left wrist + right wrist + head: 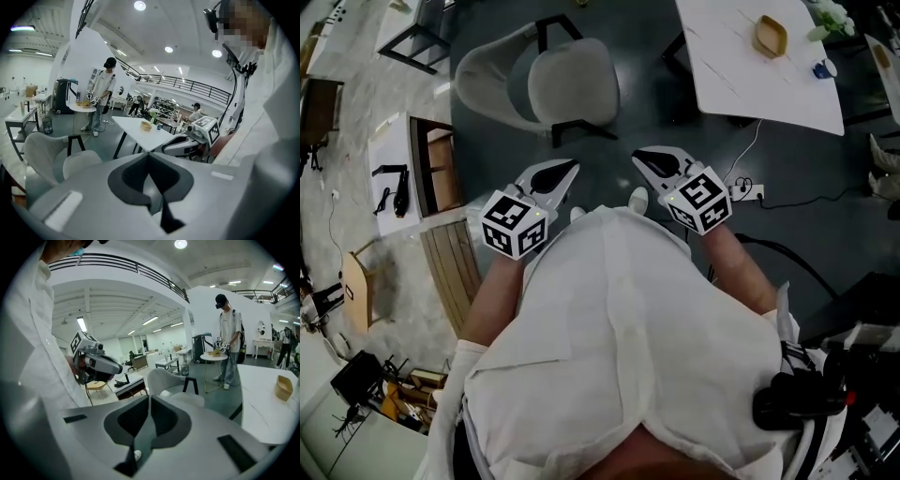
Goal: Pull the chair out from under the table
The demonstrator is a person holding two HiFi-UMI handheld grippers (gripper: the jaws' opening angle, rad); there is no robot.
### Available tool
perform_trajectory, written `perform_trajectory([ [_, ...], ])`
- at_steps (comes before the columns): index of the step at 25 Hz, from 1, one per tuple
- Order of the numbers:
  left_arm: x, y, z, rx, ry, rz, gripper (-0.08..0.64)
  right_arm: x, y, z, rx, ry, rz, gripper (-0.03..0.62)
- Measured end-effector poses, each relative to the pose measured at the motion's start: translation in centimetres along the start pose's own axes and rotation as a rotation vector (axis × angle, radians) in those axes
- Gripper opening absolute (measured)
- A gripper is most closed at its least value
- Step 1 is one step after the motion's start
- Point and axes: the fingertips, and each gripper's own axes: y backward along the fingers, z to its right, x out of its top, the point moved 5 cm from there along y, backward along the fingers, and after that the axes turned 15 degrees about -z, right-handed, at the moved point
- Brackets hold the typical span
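Grey and nearest, the left claw (570, 171) and right claw (639, 157) sit side by side, both pinched shut on nothing. Beyond them the chair (572, 80) stands free on the dark floor (656, 103), well apart from the white counter (741, 70). The pulling looks done. Far off, a person (230, 341) stands in a bright hall.

A: What sort of place is this?
B: A big open lab hall, with a mezzanine railing (201, 86), ceiling spotlights (139, 5), workbenches (126, 383) and another person (229, 341) wearing a headset.
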Motion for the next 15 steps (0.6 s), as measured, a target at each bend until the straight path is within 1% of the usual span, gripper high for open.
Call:
perform_trajectory([
  [8,-1.9,1.4,-1.8,0.010,0.033,-0.003,0.006,1.1,-2.0,-1.8,0.014,0.014,-0.006,0.018],
  [15,-1.8,1.3,-2.2,0.014,0.033,-0.003,0.007,1.2,-2.2,-1.9,0.023,0.019,-0.006,0.018],
])
